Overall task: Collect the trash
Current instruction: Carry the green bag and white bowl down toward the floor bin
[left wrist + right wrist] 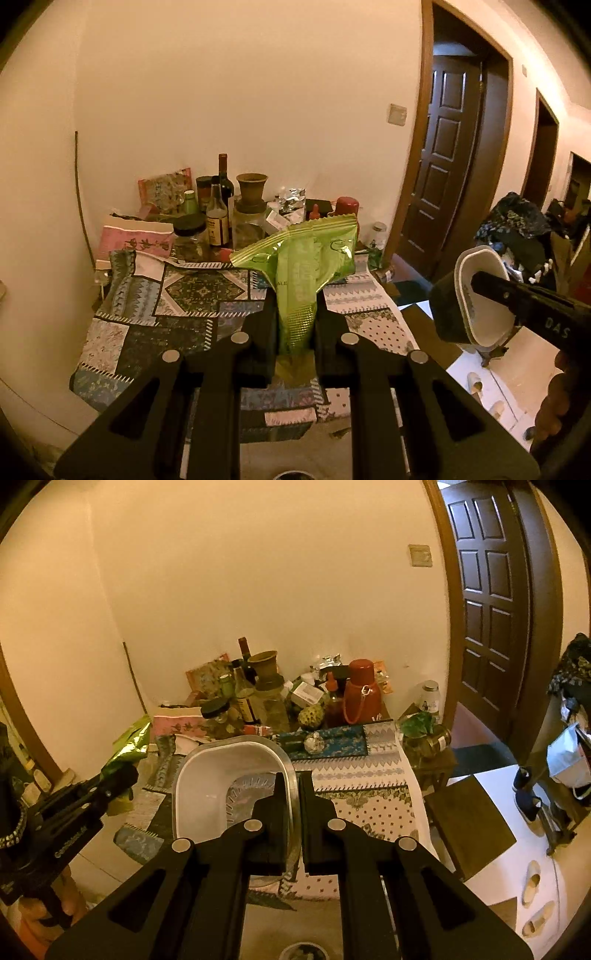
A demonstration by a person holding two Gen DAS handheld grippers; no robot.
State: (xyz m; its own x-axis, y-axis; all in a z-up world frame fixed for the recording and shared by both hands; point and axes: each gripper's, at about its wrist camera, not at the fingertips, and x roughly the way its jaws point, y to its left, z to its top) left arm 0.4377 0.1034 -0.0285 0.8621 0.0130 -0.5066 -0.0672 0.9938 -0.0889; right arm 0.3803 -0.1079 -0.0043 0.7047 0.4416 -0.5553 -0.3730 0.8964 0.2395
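Note:
A crumpled green snack bag (308,273) stands up between the fingers of my left gripper (295,325), which is shut on its lower end, lifted above the patterned tablecloth (177,295). My right gripper (294,805) is shut on the rim of a clear plastic container (221,775), holding it tilted above the table. In the left wrist view that container (480,295) and the right gripper hang at the right. From the right wrist view the green bag (129,746) and the left gripper (118,779) show at the left.
Bottles (218,218), jars, a clay pot (252,188) and a red flask (361,690) crowd the back of the table by the wall. A foil ball (314,743) lies on a blue cloth. A dark wooden door (491,602) is at the right, with a low stool (469,823) beside the table.

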